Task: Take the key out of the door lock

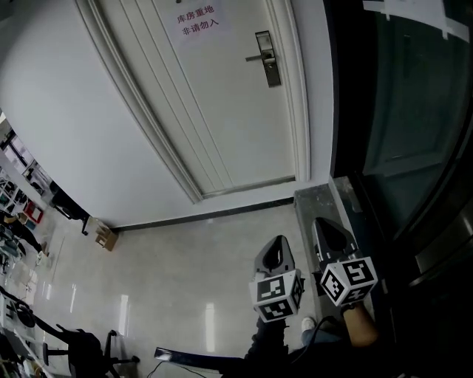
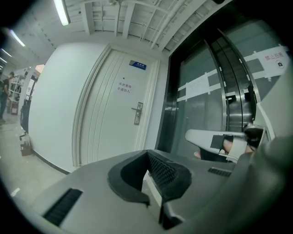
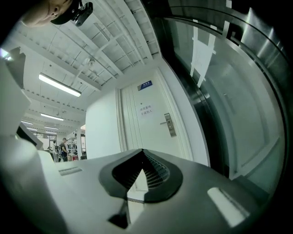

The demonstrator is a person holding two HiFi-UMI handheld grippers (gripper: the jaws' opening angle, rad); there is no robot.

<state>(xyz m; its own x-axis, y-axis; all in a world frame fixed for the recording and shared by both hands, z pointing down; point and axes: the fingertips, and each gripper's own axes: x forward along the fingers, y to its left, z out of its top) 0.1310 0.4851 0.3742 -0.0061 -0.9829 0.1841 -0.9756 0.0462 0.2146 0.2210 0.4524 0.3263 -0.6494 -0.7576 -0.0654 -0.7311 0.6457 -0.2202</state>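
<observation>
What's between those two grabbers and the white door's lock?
Glossy floor, a grey stone ledge at the right, then the door's lower panel, as the head view shows. The left gripper and right gripper hang short of the door lock.

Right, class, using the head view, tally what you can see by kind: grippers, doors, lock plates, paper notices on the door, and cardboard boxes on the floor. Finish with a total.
grippers: 2, the left gripper and the right gripper
white door: 1
lock plate: 1
paper notice: 1
cardboard box: 1
total: 6
</observation>
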